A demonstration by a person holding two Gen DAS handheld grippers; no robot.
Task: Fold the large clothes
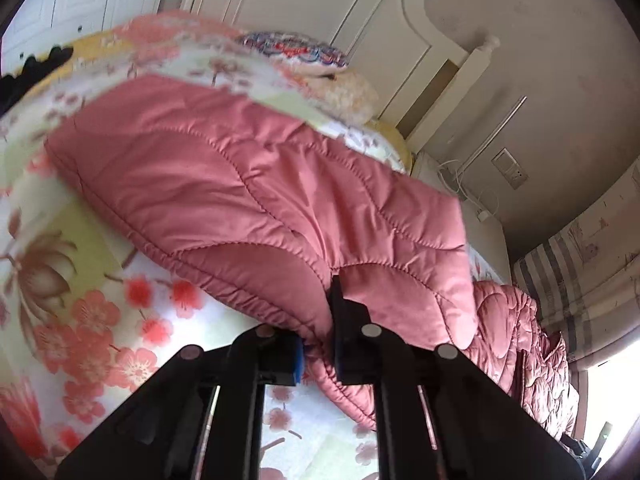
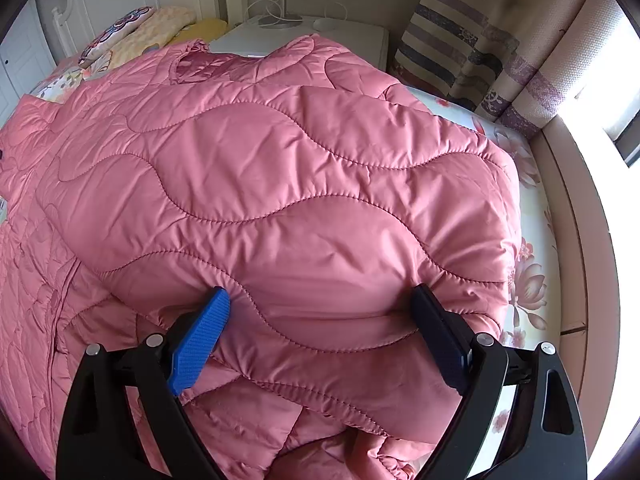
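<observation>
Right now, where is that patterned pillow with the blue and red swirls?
The patterned pillow lies at the head of the bed, upper left in the right wrist view, beside a yellow cushion and beyond the pink quilted coat.

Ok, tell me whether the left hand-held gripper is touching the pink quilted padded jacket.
Touching. The left wrist view shows the left hand-held gripper pinching the pink quilted padded jacket's edge.

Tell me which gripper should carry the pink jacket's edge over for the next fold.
Left. The left gripper is already shut on the edge of the pink quilted jacket, while the right gripper stands open astride a padded bulge, gripping nothing.
</observation>
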